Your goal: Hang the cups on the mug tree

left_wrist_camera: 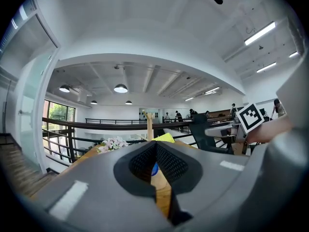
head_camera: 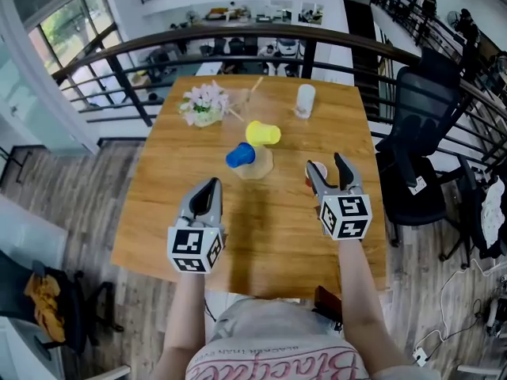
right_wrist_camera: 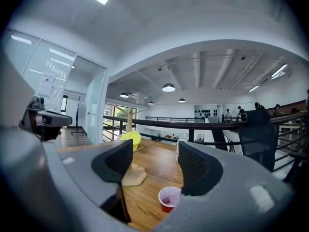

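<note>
At the left of the head view the left tongs (head_camera: 211, 185) hovered over the near part of the wooden counter (head_camera: 277, 240), and the left gripper view showed their two dark pads pressed together at the tips with nothing between them (left_wrist_camera: 155, 146). Beyond them, toward the counter's far left corner, stood a small bunch of pale pink flowers (head_camera: 203, 104). Near the middle of the counter stood the wooden mug tree (head_camera: 258, 167) on its rounded base, with a blue cup (head_camera: 240, 156) on its left side and a yellow cup (head_camera: 263, 133) a little farther back, both lying sideways on the tree's pegs above the base. A white cup (head_camera: 304, 100) stood upright by itself near the far edge, well apart from the tree. To the right of the tree a small red cup (head_camera: 317, 169) stood upright on the counter, mouth up, not yet hung. The right tongs (head_camera: 325, 165) were held just above it with their jaws spread wide; the right gripper view showed the red cup (right_wrist_camera: 169, 198) low in the gap, nearer the right jaw, with neither pad touching it, and the mug tree's base (right_wrist_camera: 131, 175) and the yellow cup (right_wrist_camera: 131, 139) lay farther off beside the left jaw. A black office chair (head_camera: 416, 133) stood on the floor past the counter's right edge
</note>
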The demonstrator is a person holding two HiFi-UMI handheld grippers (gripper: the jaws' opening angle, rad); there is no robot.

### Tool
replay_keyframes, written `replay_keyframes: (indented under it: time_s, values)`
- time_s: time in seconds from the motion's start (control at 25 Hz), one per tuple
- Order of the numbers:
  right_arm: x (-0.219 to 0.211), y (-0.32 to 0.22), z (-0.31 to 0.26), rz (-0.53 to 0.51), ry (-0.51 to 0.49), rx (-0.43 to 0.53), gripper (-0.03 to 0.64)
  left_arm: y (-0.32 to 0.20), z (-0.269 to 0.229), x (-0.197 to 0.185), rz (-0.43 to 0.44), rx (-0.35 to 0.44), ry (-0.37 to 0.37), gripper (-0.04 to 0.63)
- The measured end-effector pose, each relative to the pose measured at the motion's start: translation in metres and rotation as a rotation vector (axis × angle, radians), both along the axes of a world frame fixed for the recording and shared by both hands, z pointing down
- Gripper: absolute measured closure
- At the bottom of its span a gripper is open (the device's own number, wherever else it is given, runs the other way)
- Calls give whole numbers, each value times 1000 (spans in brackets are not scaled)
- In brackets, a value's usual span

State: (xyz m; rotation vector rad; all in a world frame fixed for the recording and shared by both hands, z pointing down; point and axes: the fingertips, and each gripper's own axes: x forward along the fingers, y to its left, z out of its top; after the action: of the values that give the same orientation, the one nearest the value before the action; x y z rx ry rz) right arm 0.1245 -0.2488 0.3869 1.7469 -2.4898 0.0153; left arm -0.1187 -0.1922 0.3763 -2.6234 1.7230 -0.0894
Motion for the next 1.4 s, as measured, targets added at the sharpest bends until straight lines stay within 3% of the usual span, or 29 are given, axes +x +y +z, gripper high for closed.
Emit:
replay_keyframes:
  time_s: [0.76, 1.12, 1.4]
  values:
    - [36, -12, 133, 28, 24, -263, 330, 11, 63, 38, 28, -172, -56, 584]
    - [40, -26, 185, 36, 85, -374, 328, -1, 65, 39, 37, -193, -90, 584]
    - [43, -43, 213, 33, 116, -399, 330, -10, 71, 41, 46, -211, -113, 584]
